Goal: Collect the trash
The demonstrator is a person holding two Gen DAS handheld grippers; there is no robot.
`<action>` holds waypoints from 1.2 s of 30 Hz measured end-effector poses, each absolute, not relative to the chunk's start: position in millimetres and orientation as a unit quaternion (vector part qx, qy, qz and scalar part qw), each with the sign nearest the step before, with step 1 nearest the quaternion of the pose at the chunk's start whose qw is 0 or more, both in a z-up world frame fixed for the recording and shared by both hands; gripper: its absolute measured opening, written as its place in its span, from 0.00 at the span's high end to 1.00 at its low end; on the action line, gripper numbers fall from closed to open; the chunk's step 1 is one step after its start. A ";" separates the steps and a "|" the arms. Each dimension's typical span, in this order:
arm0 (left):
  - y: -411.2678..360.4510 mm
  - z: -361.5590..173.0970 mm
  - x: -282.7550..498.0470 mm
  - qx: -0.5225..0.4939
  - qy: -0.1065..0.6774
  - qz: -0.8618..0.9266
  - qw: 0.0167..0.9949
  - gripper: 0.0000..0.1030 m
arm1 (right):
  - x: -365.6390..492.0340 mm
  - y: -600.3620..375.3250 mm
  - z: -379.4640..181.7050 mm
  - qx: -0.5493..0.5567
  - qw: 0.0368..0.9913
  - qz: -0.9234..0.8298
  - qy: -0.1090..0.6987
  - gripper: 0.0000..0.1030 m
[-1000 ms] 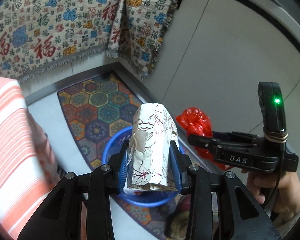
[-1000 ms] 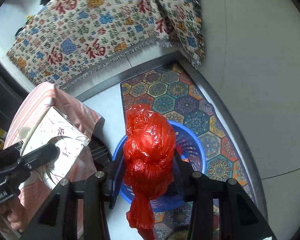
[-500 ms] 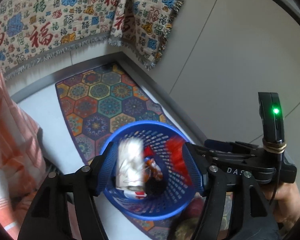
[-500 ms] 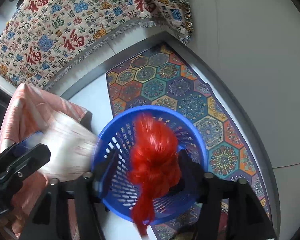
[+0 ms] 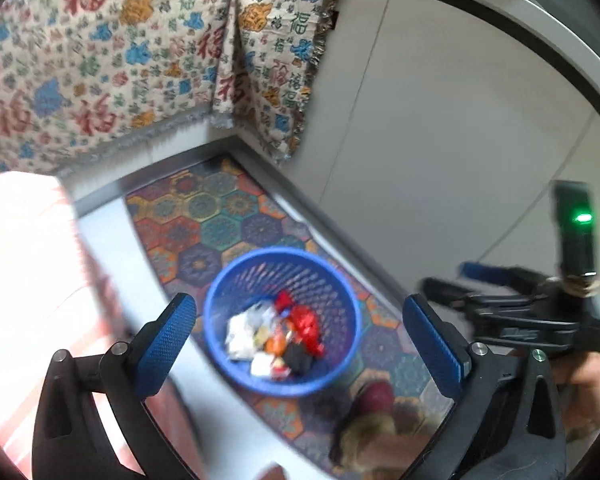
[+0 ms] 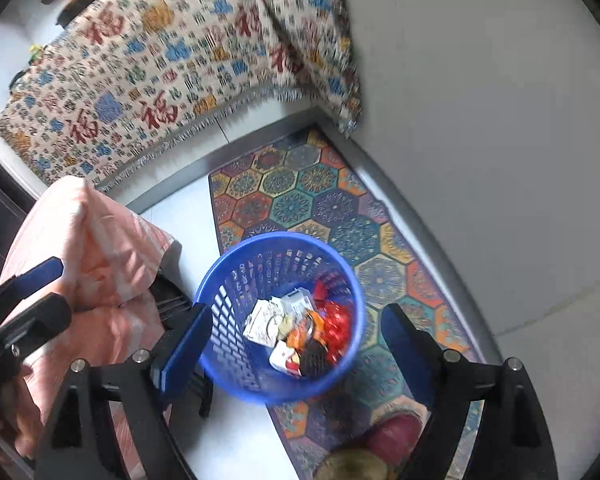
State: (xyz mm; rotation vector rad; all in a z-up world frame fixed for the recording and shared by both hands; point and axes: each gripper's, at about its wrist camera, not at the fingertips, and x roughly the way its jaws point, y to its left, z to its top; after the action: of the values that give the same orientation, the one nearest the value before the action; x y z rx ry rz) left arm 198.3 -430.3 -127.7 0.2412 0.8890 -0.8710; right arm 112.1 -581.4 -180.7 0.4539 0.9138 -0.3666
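Note:
A blue plastic basket (image 5: 220, 344) stands on a patterned rug; it also shows in the right wrist view (image 6: 228, 320). Inside lie the white floral box (image 5: 242, 330), the red plastic bag (image 5: 306, 326) and other scraps; the right wrist view shows the box (image 6: 264, 320) and the bag (image 6: 336, 326) too. My left gripper (image 5: 300, 344) is open and empty above the basket. My right gripper (image 6: 296, 344) is open and empty above it too. The right gripper also shows at the right of the left wrist view (image 5: 460, 278).
A hexagon-patterned rug (image 6: 300, 200) lies along a grey wall (image 6: 480, 120). An orange striped cloth (image 6: 92, 248) covers furniture on the left. A patterned throw (image 6: 160, 72) hangs behind. A furry slipper (image 5: 372, 420) lies near the basket.
Both grippers opened. The white floral box dropped from the left gripper and the red bag from the right gripper into the blue basket. Both grippers have drawn back a little.

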 end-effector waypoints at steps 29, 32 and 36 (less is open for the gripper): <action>-319.9 -39.0 85.2 0.142 0.362 -0.358 0.849 0.00 | -54.9 -400.1 -31.4 0.103 0.888 -0.257 0.368 0.00; -318.0 -38.7 84.2 0.141 0.362 -0.354 0.851 0.00 | -54.2 -397.7 -30.4 0.104 0.888 -0.256 0.368 0.00; -315.2 -37.7 85.0 0.140 0.362 -0.350 0.853 0.00 | -55.9 -396.2 -29.3 0.103 0.889 -0.252 0.368 0.00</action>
State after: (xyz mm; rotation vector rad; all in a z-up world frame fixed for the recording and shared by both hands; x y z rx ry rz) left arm 85.0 -315.2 -37.7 0.2949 0.7609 -0.7363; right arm -55.9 -396.2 -29.3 0.2149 0.7640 -0.5236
